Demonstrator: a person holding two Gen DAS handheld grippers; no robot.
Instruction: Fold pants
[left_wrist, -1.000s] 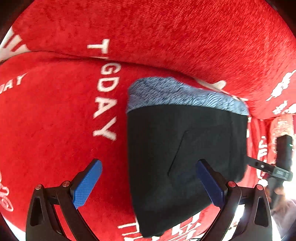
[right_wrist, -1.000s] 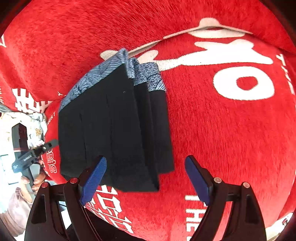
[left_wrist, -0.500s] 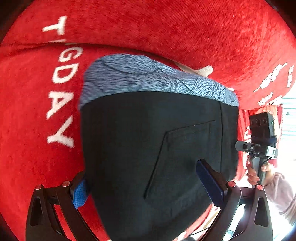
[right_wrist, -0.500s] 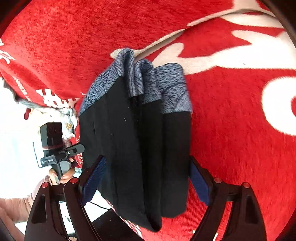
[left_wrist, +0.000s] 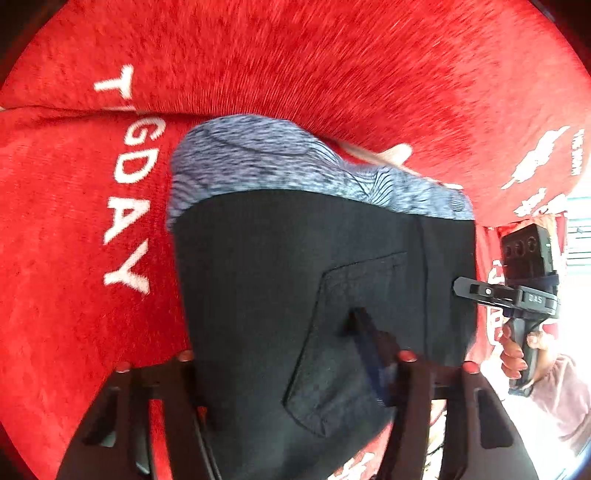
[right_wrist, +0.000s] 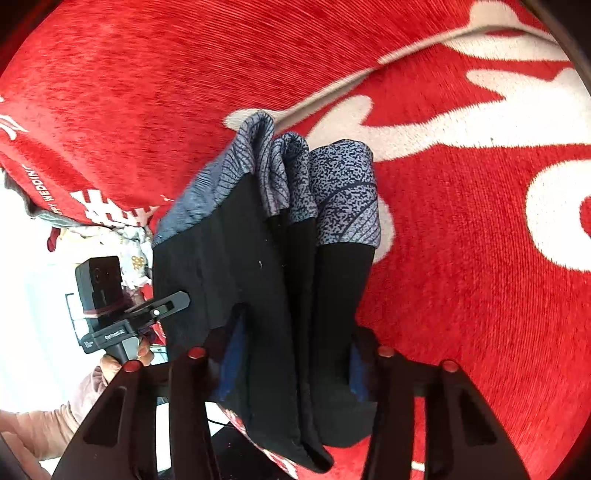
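Now both grippers clamp the folded pants.
We see the left gripper w/ jaws just closed on the black pants, the right gripper likewise closed on the folded layers; blue-grey waistband farthest out, pants lying on the red blanket.

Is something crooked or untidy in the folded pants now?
Yes. In the right wrist view the folded black pants are uneven: the grey patterned waistband layers fan apart in steps instead of lying flush. No damage shows.
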